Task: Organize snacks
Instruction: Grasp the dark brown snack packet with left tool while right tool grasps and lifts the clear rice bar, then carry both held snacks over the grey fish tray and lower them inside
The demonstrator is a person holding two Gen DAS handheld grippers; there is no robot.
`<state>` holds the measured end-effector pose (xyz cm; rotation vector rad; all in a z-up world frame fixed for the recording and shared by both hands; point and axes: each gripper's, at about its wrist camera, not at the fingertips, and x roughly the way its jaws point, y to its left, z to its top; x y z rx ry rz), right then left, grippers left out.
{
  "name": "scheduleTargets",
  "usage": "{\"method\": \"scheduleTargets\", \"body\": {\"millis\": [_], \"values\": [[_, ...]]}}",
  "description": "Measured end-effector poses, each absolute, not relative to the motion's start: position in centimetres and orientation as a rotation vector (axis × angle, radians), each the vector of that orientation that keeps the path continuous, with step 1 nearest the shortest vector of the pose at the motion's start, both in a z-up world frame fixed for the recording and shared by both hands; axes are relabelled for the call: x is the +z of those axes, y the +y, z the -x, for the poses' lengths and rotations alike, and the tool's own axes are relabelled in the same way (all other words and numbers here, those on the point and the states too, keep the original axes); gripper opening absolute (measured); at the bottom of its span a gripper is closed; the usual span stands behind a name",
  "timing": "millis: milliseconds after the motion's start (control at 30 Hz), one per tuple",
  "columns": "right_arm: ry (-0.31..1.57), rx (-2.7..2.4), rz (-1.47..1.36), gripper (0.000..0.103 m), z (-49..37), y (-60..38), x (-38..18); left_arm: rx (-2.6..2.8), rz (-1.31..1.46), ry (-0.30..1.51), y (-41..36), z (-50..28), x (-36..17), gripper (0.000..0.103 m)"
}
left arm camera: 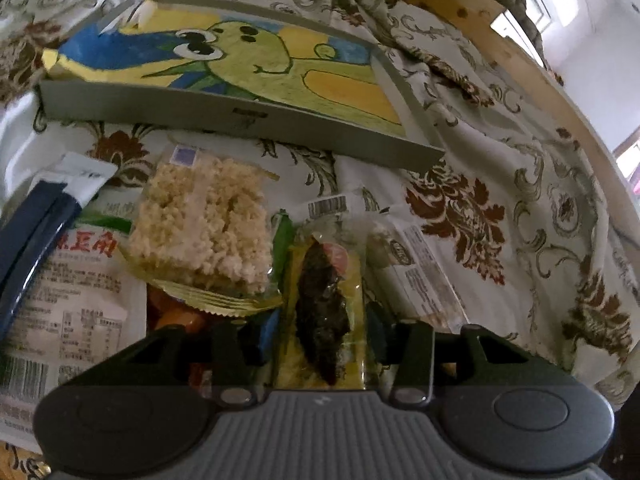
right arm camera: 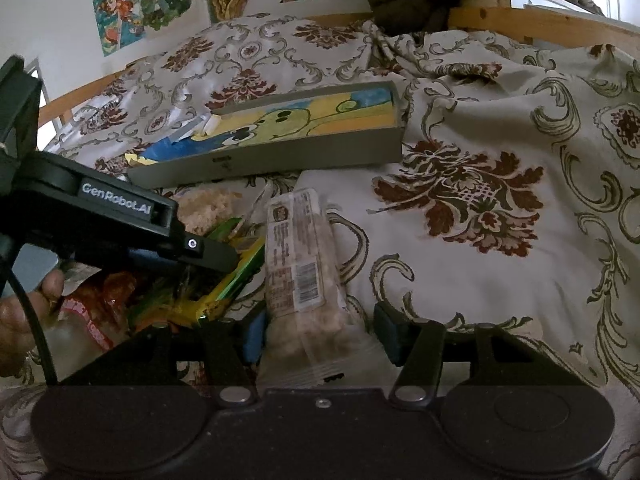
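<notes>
**Between the jaws: packet axis and gripper alignment**

On the floral bedspread [right arm camera: 460, 240], the right gripper [right arm camera: 320, 332] straddles a long clear-wrapped pale snack bar [right arm camera: 300, 264]. The bar's long axis runs away from the gripper toward the shallow grey cardboard box with a green cartoon drawing [right arm camera: 280, 148]. Whether the pads press it cannot be told. The left gripper [left arm camera: 320, 332] likewise straddles a yellow packet with a dark filling [left arm camera: 324, 300], grip equally unclear. Both packets lie lengthwise between the fingers, the box straight beyond

Snack packets [left arm camera: 200, 232] lie clustered on the bed [left arm camera: 500, 184], in front of a shallow box [left arm camera: 240, 114]. A long packet [right arm camera: 298, 264] lies at the cluster's right edge; posters [right arm camera: 144, 4] hang on the wall behind the bed.
</notes>
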<state>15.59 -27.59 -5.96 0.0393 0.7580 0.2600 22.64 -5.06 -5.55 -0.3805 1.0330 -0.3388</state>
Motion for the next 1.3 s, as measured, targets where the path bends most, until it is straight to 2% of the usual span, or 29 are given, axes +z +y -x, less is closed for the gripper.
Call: {"method": "scheduleTargets", "body": {"millis": [167, 300, 467, 567, 633, 700, 1100, 1300], "values": [[0.756, 0.266, -0.054, 0.057, -15.6, -27.8, -5.8, -0.343, 0.402, 1.038, -4.4, -21.7, -5.6, 0.049], [0.745, 0.265, -0.033, 0.066, -15.8, -27.5, -5.9, -0.345, 0.410, 1.037, -4.0, -21.1, -5.6, 0.049], [0.702, 0.285, 0.042, 0.067, -16.9, -26.4, -6.1, -0.331, 0.430, 1.043, -4.1, -21.4, -5.6, 0.049], [0.723, 0.313, 0.051, 0.064, -17.7, -26.1, -6.5, -0.330, 0.463, 1.042, -3.7, -21.3, -5.6, 0.049], [0.729, 0.321, 0.072, 0.050, -17.7, -25.8, -6.7, -0.335, 0.483, 1.038, -3.3, -21.0, -5.5, 0.049], [0.721, 0.327, 0.097, 0.043, -17.5, -25.5, -6.6, -0.339, 0.496, 1.033, -2.9, -20.6, -5.3, 0.049], [0.667, 0.340, 0.052, 0.042, -16.5, -25.9, -5.3, -0.351, 0.737, 1.047, -0.4, -19.2, -5.8, 0.049], [0.620, 0.349, 0.033, 0.042, -16.1, -26.0, -4.5, -0.357, 0.739, 1.016, 0.0, -18.5, -4.8, 0.049]]}}
